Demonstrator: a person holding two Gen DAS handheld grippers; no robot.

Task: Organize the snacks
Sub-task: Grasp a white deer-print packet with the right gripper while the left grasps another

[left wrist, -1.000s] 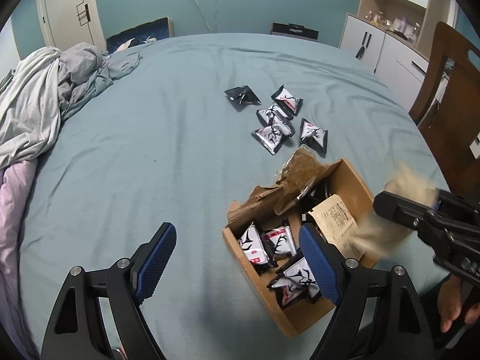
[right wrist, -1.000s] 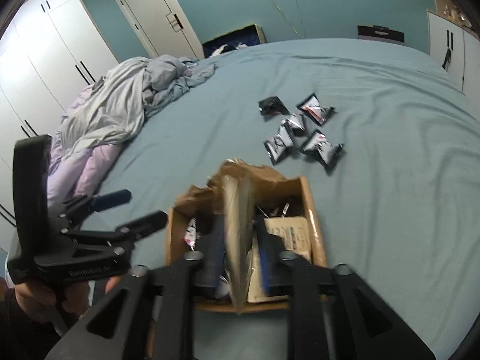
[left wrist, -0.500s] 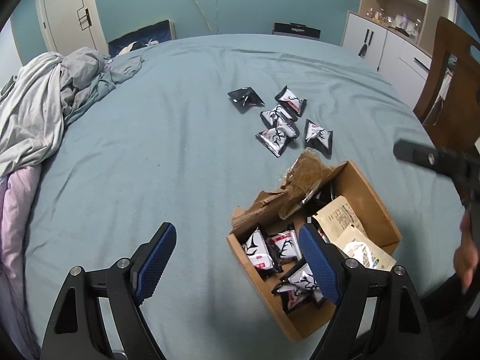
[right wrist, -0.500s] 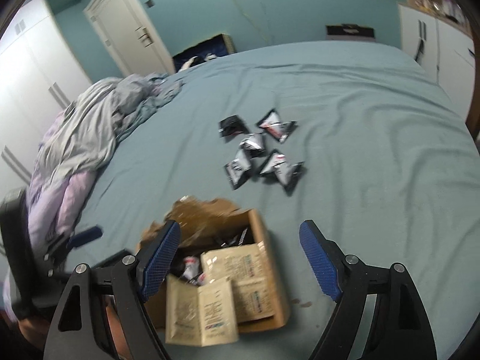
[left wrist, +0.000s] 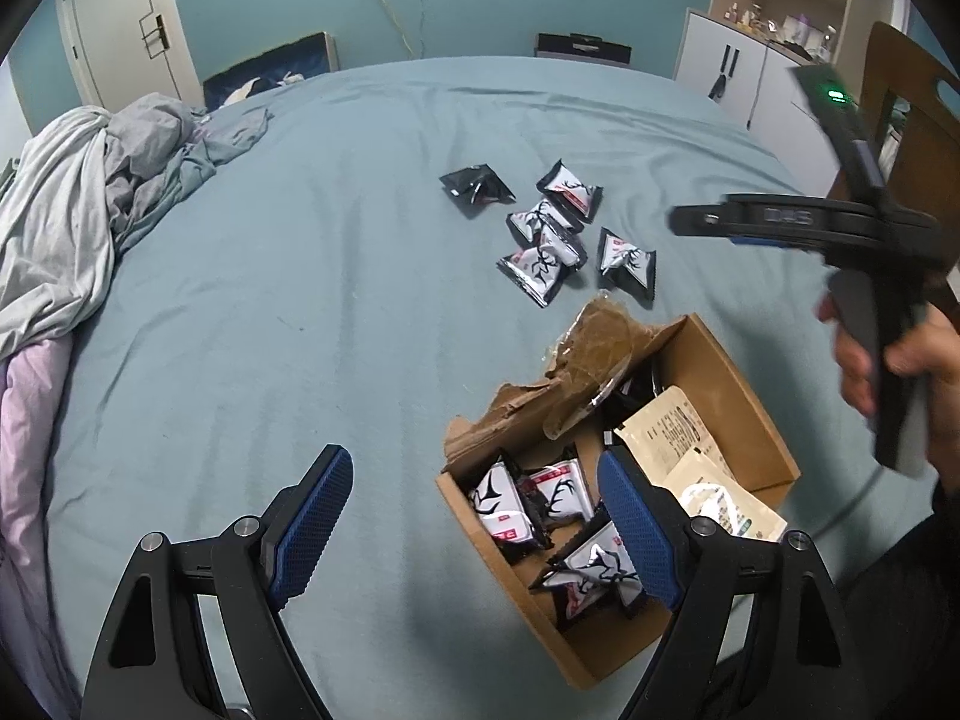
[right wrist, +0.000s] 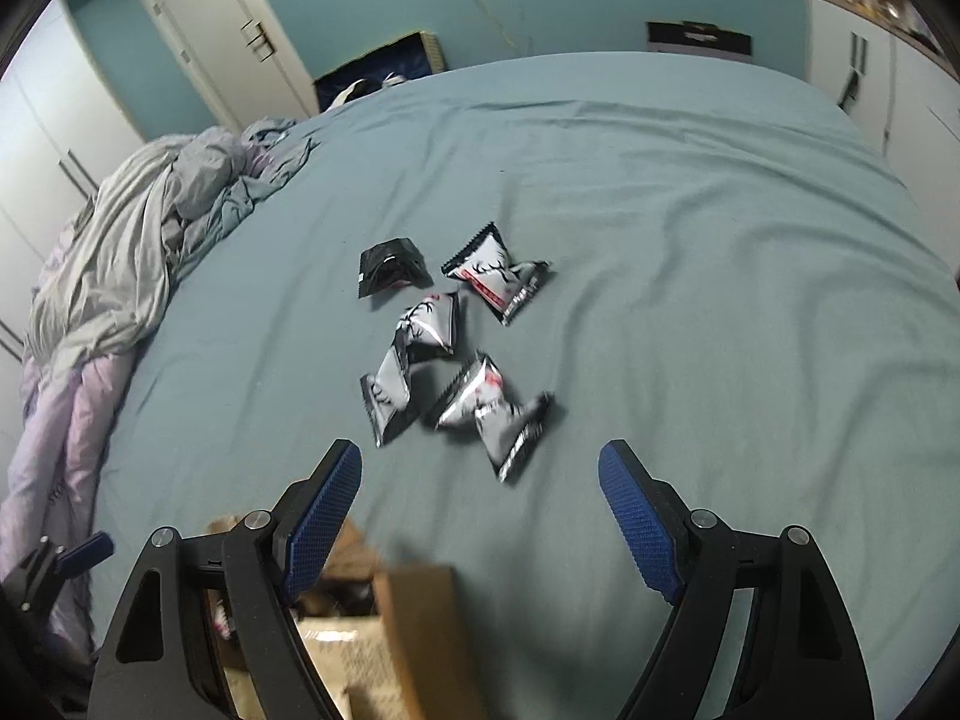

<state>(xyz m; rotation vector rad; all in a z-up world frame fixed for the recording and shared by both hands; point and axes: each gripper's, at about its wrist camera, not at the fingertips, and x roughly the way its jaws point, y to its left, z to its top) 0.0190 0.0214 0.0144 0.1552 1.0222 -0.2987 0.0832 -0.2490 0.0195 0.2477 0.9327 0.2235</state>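
A cardboard box [left wrist: 738, 384] lies on the teal bed and holds several silver-black snack packets [left wrist: 552, 492] and tan pouches [left wrist: 666, 438]. Several more silver-black packets [left wrist: 546, 252] and one black packet [left wrist: 477, 189] lie loose beyond it. My left gripper [left wrist: 474, 516] is open and empty, over the box's near left corner. My right gripper [right wrist: 480, 510] is open and empty, just past the box [right wrist: 420, 630], with the loose packets [right wrist: 480, 402] ahead of it. It shows in the left wrist view [left wrist: 780, 222] above the box's right side.
Crumpled grey and lilac bedding [left wrist: 78, 204] is heaped at the bed's left edge. A wooden chair [left wrist: 912, 120] and white cabinets [left wrist: 738, 78] stand to the right. A torn brown flap [left wrist: 594, 342] sticks up from the box's far side.
My right gripper let go of a tan pouch into the box, opened, and rose forward toward the loose packets. My left gripper stayed about where it was, open.
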